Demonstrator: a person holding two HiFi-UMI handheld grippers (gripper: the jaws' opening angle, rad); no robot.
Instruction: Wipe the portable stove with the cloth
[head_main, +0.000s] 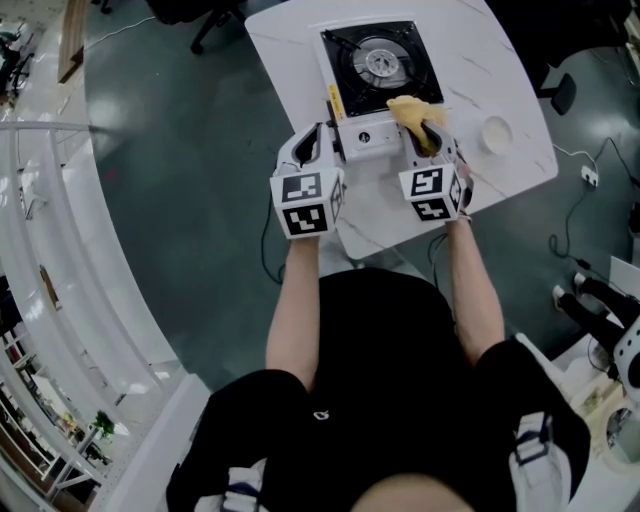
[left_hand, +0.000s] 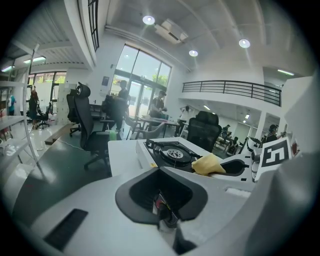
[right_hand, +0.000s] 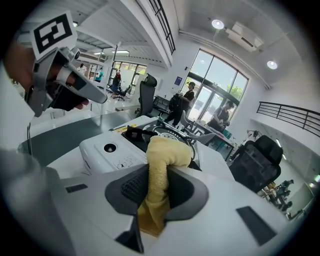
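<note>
Cloth (right_hand: 164, 152) is clamped between the jaws of my right tool (right_hand: 159, 186), its yellow wad bulging past the tips, just over the stove (head_main: 379, 62) ahead on the worktop (head_main: 290, 40). My left tool (left_hand: 168, 210), jaws together and empty, sits beside the stove's front left corner.

Person in a black short-sleeved top (head_main: 385, 330), forearms bare, white-shelled left gripper (head_main: 318, 140) and right gripper (head_main: 430, 135), each with 2 dark grey pads (left_hand: 130, 200), each carrying a cube (head_main: 307, 203) of black-and-white square markers
</note>
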